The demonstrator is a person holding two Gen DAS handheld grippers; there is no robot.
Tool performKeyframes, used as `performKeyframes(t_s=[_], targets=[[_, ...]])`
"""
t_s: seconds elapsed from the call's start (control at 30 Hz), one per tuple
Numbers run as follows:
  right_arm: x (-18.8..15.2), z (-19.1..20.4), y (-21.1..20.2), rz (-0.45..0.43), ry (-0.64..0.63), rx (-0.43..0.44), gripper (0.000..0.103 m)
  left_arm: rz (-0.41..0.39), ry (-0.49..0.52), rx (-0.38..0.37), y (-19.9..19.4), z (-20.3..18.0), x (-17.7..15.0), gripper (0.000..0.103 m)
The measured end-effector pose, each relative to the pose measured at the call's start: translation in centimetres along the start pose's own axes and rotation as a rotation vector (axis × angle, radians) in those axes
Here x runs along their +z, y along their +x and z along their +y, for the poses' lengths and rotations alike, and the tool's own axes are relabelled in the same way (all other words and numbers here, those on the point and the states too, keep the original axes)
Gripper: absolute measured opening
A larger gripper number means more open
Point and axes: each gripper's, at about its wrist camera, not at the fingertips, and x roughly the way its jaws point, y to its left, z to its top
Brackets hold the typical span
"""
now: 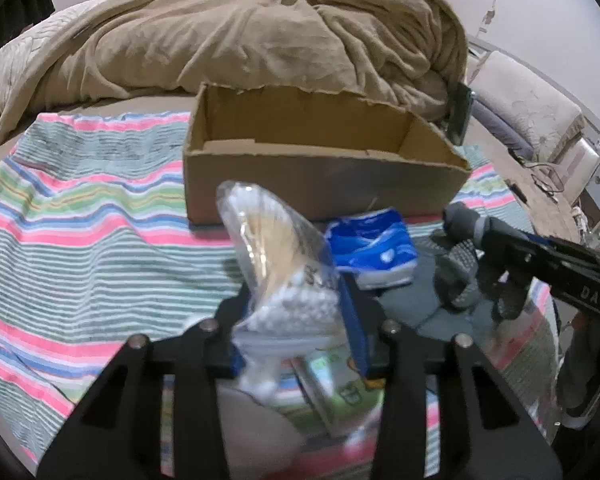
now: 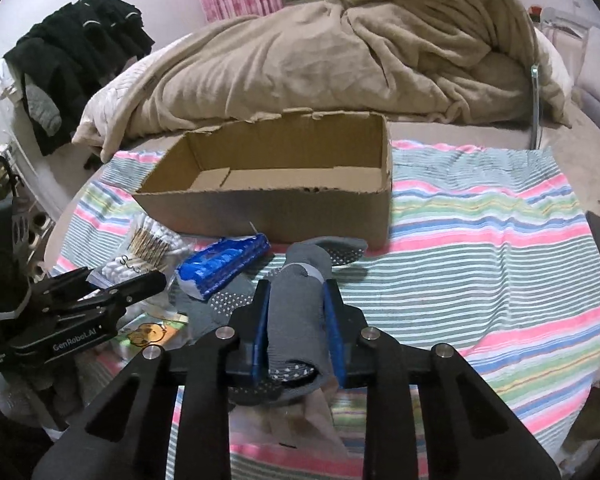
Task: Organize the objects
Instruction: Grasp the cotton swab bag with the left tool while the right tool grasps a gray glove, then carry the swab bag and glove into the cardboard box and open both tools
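A rumpled tan blanket [image 2: 340, 52] fills the far side of the bed, and a striped towel [image 2: 480, 232] covers the near side. On the towel's far part sits an open cardboard box [image 2: 268, 204], with nothing visible inside from either view; it looks like the place the loose items should go. Just in front of it, to the left, lies a blue tissue pack [image 2: 224, 266], soft and light by the look of it, best pinched across its short width. The right gripper [image 2: 296, 320] is clenched around a rolled grey sock [image 2: 296, 304] with grip dots, held near the box's front wall; being soft cloth, it should squash without harm, and a hold at mid-roll suits it. The left gripper [image 1: 296, 320] grasps a clear bag of cotton swabs [image 1: 276, 252] at its lower end; the thin plastic may be slippery, so a grip on the bunched part seems safest. A small green-printed packet [image 1: 340, 392] lies below it.
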Motion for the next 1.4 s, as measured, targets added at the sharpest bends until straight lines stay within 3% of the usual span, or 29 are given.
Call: performKeyframes(t_s=[0.37, 0.7, 1.13, 1.4], targets=[[1.8, 0.7, -2.7, -0.066, -0.04, -0.006, 0.026, -0.073, -0.007, -0.033, -3.7, -0.2, 1.2, 0.035], [6.4, 0.1, -4.3, -0.156, -0.08, -0.029, 0.026, -0.13, 0.015, 0.003, -5.9, 0.1, 4.7, 0.035], [10.8, -0.8, -0.9, -0.162, -0.102, -0.026, 0.026, -0.153, 0.042, 0.038, -3.6, 1.6, 9.4, 0.036], [11.7, -1.5, 2.4, -0.137, -0.106, -0.025, 0.026, -0.096, 0.03, 0.061, 1.1, 3.0, 10.6, 0.036]])
